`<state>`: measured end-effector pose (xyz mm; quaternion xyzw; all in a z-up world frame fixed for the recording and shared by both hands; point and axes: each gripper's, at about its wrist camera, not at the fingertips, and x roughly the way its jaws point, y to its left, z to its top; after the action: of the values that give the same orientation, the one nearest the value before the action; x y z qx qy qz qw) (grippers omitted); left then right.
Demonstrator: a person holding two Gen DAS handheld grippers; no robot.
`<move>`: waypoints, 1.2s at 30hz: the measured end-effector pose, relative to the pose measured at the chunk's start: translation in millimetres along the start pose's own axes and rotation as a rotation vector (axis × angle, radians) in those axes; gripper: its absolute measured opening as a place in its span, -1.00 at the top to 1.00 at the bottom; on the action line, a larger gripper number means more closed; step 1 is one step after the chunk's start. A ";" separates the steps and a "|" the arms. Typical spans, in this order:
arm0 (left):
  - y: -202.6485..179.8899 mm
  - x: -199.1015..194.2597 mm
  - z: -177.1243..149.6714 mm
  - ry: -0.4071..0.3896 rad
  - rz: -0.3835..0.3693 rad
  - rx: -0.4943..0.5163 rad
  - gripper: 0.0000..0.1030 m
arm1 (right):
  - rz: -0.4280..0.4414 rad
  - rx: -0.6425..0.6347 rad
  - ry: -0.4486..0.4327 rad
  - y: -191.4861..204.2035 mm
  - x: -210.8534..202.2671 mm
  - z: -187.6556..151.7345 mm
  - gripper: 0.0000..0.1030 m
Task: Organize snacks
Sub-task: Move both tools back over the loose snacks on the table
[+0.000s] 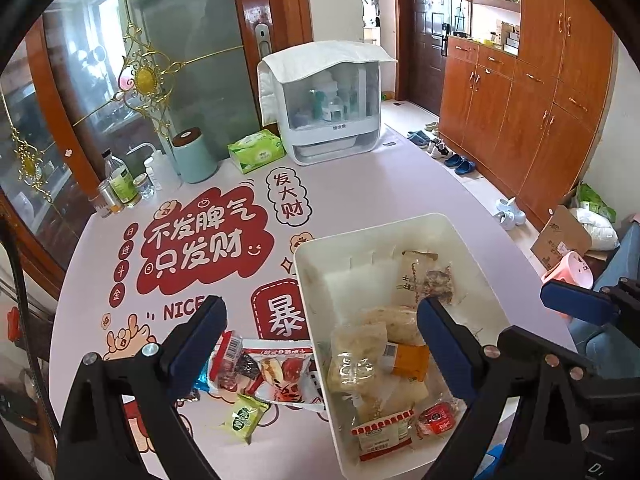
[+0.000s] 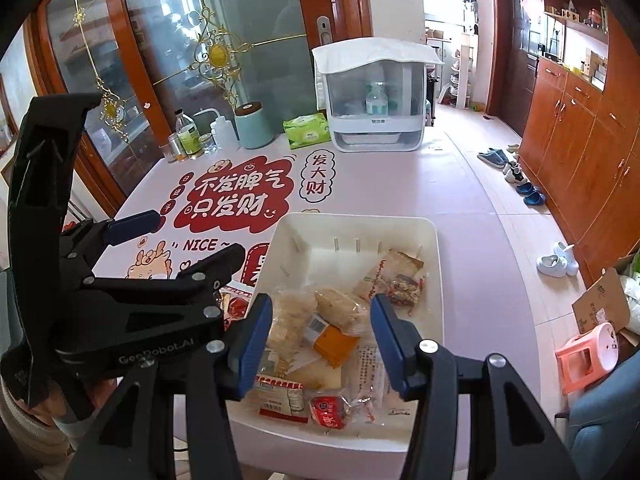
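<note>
Now, by label:

Left gripper (image 1: 320, 344): jaws wide apart, nothing between the pads, hung above the seam where the table meets the bin's left wall.
Right gripper (image 2: 320, 340): jaws apart at a middling gap, empty, poised over the middle of the bin.
White bin (image 1: 472, 248): on the table's right side, already stocked with an orange packet (image 2: 334, 344), pale wrapped cakes, a red round snack (image 2: 330, 410) and a red-and-white bar (image 2: 280, 396).
Loose snacks: outside the bin, against its left wall on the table; a large red-and-white snack bag (image 1: 280, 372) and a small green packet (image 1: 244, 416) just in front of it.
Key relation: loose pile below and toward the left finger of the left gripper; bin wall between it and the right gripper.
Long axis of the snack bag: roughly crosswise to the left jaws' reach, running from the left pad toward the bin wall.
Nearer hand: the left, by a clear margin, judging from both views.
Likely next: left jaws down onto the bag or the green packet, then across the wall into the bin.
Risk: bag's right end tucked close to the bin wall, little room there for a pad.
</note>
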<state>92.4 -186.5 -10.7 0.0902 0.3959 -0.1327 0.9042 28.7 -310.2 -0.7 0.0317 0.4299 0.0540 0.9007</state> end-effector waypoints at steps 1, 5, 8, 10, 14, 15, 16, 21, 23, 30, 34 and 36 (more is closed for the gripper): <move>0.7 -1.3 -0.7 -0.002 0.002 0.001 -0.86 | 0.000 -0.003 0.001 1.2 0.3 0.1 -0.01; 3.6 -5.9 -4.2 -0.009 0.017 0.005 -0.86 | 0.003 -0.017 0.005 8.3 0.9 -2.4 -0.01; 8.4 -9.6 -7.7 -0.010 0.027 0.003 -0.86 | 0.020 -0.023 0.010 13.7 1.3 -3.9 -0.01; 13.9 -12.6 -10.6 -0.012 0.036 -0.001 -0.86 | 0.034 -0.027 0.012 17.0 1.9 -3.6 -0.01; 31.3 -17.2 -17.2 -0.009 0.072 -0.013 -0.86 | 0.054 -0.042 0.004 28.8 0.6 -3.5 -0.01; 37.3 -18.6 -18.5 -0.009 0.083 -0.017 -0.86 | 0.065 -0.042 0.000 31.3 -0.6 -3.3 -0.01; 43.2 -20.4 -19.1 -0.010 0.092 -0.021 -0.86 | 0.079 -0.043 -0.004 33.5 -1.6 -2.7 -0.01; 93.2 -33.4 -20.2 -0.032 0.186 -0.091 -0.86 | 0.132 -0.052 -0.034 49.4 -7.3 5.5 -0.01; 114.7 -39.1 -18.6 -0.039 0.214 -0.125 -0.86 | 0.154 -0.062 -0.049 58.1 -8.7 9.2 0.00; 182.3 -51.0 -25.4 -0.052 0.314 -0.220 -0.86 | 0.200 -0.114 -0.024 95.3 9.2 20.4 0.00; 210.5 -43.4 -40.1 -0.017 0.331 -0.247 -0.87 | 0.234 -0.138 0.029 120.5 33.7 22.4 0.00; 220.9 -31.5 -51.1 0.022 0.332 -0.242 -0.87 | 0.255 -0.142 0.064 132.6 50.1 23.0 0.00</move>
<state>105.3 42.0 -8.8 0.0461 0.3985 0.0676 0.9135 68.6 -172.6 -11.2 0.0204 0.4459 0.1991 0.8724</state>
